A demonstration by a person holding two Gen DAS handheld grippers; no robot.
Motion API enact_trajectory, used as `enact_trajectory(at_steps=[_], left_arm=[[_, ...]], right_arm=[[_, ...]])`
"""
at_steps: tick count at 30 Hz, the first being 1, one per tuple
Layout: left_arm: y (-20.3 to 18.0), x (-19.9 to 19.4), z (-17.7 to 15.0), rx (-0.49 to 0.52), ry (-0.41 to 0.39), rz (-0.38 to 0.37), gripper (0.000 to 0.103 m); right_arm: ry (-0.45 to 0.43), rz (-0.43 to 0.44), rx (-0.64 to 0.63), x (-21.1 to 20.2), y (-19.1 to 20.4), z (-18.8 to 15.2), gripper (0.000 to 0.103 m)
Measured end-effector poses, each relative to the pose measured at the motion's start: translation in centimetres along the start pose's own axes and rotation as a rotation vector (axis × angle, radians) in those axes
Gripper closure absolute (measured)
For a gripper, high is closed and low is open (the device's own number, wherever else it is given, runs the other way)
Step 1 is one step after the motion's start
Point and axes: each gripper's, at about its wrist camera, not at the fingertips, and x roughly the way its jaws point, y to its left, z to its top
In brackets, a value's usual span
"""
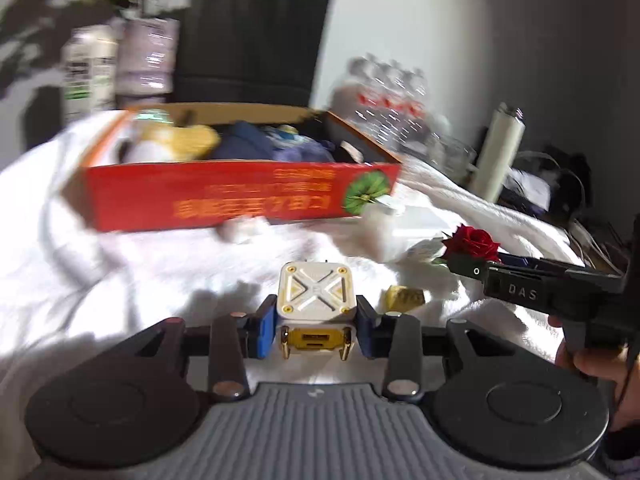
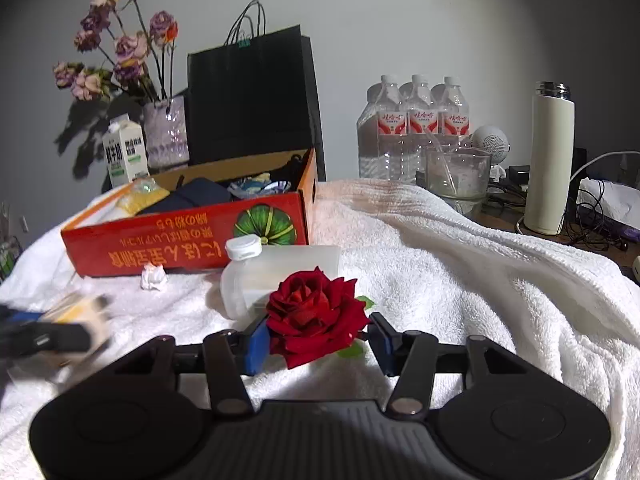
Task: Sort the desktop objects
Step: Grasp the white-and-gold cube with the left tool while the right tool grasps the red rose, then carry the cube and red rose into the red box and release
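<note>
The left hand-held gripper [image 1: 316,330] is clenched on a white and yellow cube [image 1: 316,300], its blue pads against the cube's two sides. The cube hangs just above the white towel [image 1: 120,280], with the red box [image 1: 240,194] beyond it on the far left. The cube has no real long axis; its X-marked face tilts up and its yellow port face turns back toward the camera.

The right hand-held gripper [image 2: 318,340] has a red rose [image 2: 316,316] between its pads. The left pad touches the petals; whether the right one presses is hard to tell. The bloom faces up and toward the camera, and its stem is hidden.

Risks, as I judge them: the left view is blurred, so a quick swing could knock the cube on the box's near wall. The soft petals could crush or slip free. A plastic bottle [image 2: 276,276] lies just behind the rose and could be nudged.
</note>
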Motion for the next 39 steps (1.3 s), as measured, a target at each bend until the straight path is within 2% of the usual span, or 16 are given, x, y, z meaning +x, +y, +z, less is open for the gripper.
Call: enact_trajectory(at_steps=[3,6,9,12,15,18,21,24,26,29,32,34,37,39], left_arm=[[0.3,-3.0,-0.6,-0.041,-0.043,0.054,0.064],[0.2,-5.6,-0.7,-0.040,-0.082,0.096,0.064],[0.8,-7.3,0.4,-0.038,-0.087,0.094,0.064],[2.0,-7.2,2.9,-0.063,-0.044,0.059,0.064],[3.9,-6.3,5.4,-0.131,-0.019,0.009,0.064],[5.2,-5.3,7.8,-0.138,-0.027,0.016,0.064],[6.6,-3.6,11.3,-0.133,-0.043,0.028,0.064],[8.2,0.1,15.4,-0.135,-0.046,0.053,0.064],[9.2,3.5,17.9,-0.117,-0.017,0.079,0.064],[11.0,8.8,21.0,-0.108,0.046,0.122,0.064],[12.5,13.0,22.8,-0.118,0.073,0.165,0.064],[13.4,15.3,23.6,-0.154,0.083,0.174,0.064],[14.1,18.7,24.1,-0.140,0.152,0.127,0.063],[14.4,19.5,24.1,-0.138,0.135,0.151,0.060]], right_arm=[[-0.006,0.014,-0.004,-0.5,0.1,0.0,0.052],[-0.013,0.028,0.035,-2.4,0.1,0.0,0.052],[-0.030,0.085,0.081,-5.1,0.2,0.0,0.052],[-0.039,0.124,0.090,-7.0,0.4,1.1,0.053],[-0.076,0.140,0.081,-8.6,0.4,3.2,0.053],[-0.109,0.180,0.066,-9.0,0.4,5.7,0.053],[-0.114,0.202,0.021,-7.8,0.9,8.7,0.053],[-0.107,0.245,-0.014,-4.5,1.9,12.4,0.053],[-0.077,0.281,-0.017,-1.0,2.9,15.2,0.053],[0.015,0.334,0.025,5.9,4.3,19.3,0.053],[0.109,0.310,0.015,12.9,6.4,22.2,0.053],[0.173,0.288,0.004,17.2,7.7,23.2,0.053],[0.260,0.248,0.029,23.1,9.3,23.0,0.053],[0.306,0.217,0.070,26.3,10.0,22.0,0.052]])
